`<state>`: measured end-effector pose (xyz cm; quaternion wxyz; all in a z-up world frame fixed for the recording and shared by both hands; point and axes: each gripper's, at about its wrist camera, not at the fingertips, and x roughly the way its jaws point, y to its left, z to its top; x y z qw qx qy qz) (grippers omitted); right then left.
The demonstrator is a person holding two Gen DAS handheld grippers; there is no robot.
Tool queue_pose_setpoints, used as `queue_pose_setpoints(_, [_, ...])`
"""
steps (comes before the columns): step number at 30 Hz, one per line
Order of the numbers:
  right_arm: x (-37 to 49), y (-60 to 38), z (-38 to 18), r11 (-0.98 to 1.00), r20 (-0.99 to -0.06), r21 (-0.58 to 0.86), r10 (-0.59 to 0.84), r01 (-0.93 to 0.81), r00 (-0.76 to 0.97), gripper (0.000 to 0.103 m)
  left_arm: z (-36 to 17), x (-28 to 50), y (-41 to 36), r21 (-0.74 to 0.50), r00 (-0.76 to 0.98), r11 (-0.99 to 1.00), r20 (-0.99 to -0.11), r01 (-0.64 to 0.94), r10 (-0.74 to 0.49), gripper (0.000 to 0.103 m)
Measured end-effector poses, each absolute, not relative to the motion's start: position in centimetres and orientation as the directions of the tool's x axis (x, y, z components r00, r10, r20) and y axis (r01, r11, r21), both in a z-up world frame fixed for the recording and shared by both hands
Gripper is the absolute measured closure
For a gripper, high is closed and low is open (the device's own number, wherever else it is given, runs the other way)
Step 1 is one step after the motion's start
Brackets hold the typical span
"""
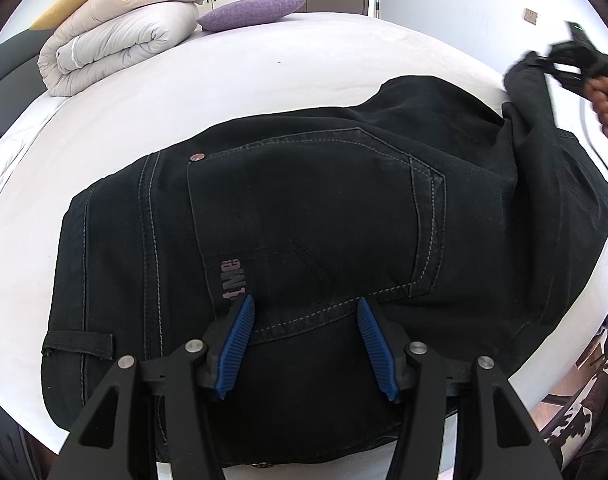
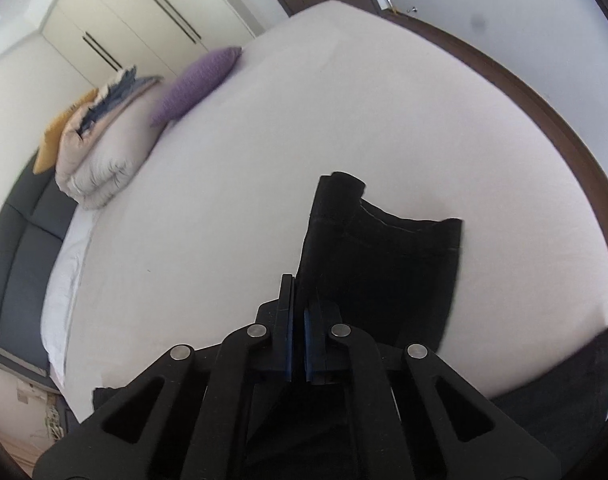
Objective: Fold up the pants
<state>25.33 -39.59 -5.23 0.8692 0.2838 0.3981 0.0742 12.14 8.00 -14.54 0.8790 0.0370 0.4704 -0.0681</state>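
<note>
Black denim pants point(image 1: 304, 216) lie on the white-sheeted bed point(image 1: 264, 64), seat and back pocket upward. The left claw point(image 1: 304, 344) hovers released, blue pads point(image 1: 240, 344) apart, over the pocket seam. The right claw point(image 2: 300, 344) is clenched on a raised pant leg point(image 2: 380, 252) at the hem end.

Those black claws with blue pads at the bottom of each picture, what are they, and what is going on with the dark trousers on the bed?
They are two hand-held grippers; a person carries one in each hand, and each has a camera looking along its fingers. One picture is from the left gripper: its jaws stand open over the seat of the black pants, gripping nothing. The pants lie on the white bed. The other is from the right gripper, shut on a lifted pant leg. A folded duvet and purple pillow lie further back.
</note>
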Motion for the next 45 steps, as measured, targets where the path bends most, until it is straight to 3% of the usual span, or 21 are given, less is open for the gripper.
queue_pose_setpoints(6, [10.8, -48.2, -4.4, 0.701, -0.546, 0.685, 0.314, 0.199, 0.777, 0.101, -14.5, 12.2, 8.1, 0.001, 0.552, 0.989, -0.830, 0.146, -0.081, 0.045])
queue_pose_setpoints(12, [1.8, -52.2, -12.9, 0.555, -0.598, 0.740, 0.286, 0.380, 0.748, 0.101, -14.3, 12.3, 8.6, -0.029, 0.550, 0.990, -0.829, 0.137, -0.100, 0.046])
queue_pose_setpoints(14, [0.9, -52.8, -14.4, 0.462, -0.539, 0.806, 0.315, 0.369, 0.781, 0.101, -14.2, 12.3, 8.7, -0.024, 0.552, 0.990, -0.829, 0.137, -0.097, 0.046])
queue_pose_setpoints(20, [0.9, -52.3, -15.3, 0.366, -0.488, 0.859, 0.377, 0.358, 0.787, 0.100, -14.2, 12.3, 8.7, -0.023, 0.555, 0.990, -0.826, 0.137, -0.096, 0.046])
queue_pose_setpoints(32, [-2.5, -53.7, -18.8, 0.322, -0.470, 0.874, 0.365, 0.365, 0.804, 0.102, -14.1, 12.0, 8.7, -0.034, 0.557, 0.990, -0.824, 0.135, -0.104, 0.046])
queue_pose_setpoints(43, [-0.2, -55.9, -22.3, 0.109, -0.332, 0.942, 0.461, 0.319, 0.823, 0.101, -14.0, 11.9, 10.1, -0.086, 0.555, 0.987, -0.819, 0.138, -0.149, 0.046])
queue_pose_setpoints(45, [0.0, -56.5, -21.5, 0.151, -0.355, 0.935, 0.429, 0.321, 0.831, 0.099, -14.0, 11.9, 10.2, -0.089, 0.555, 0.986, -0.818, 0.138, -0.151, 0.046])
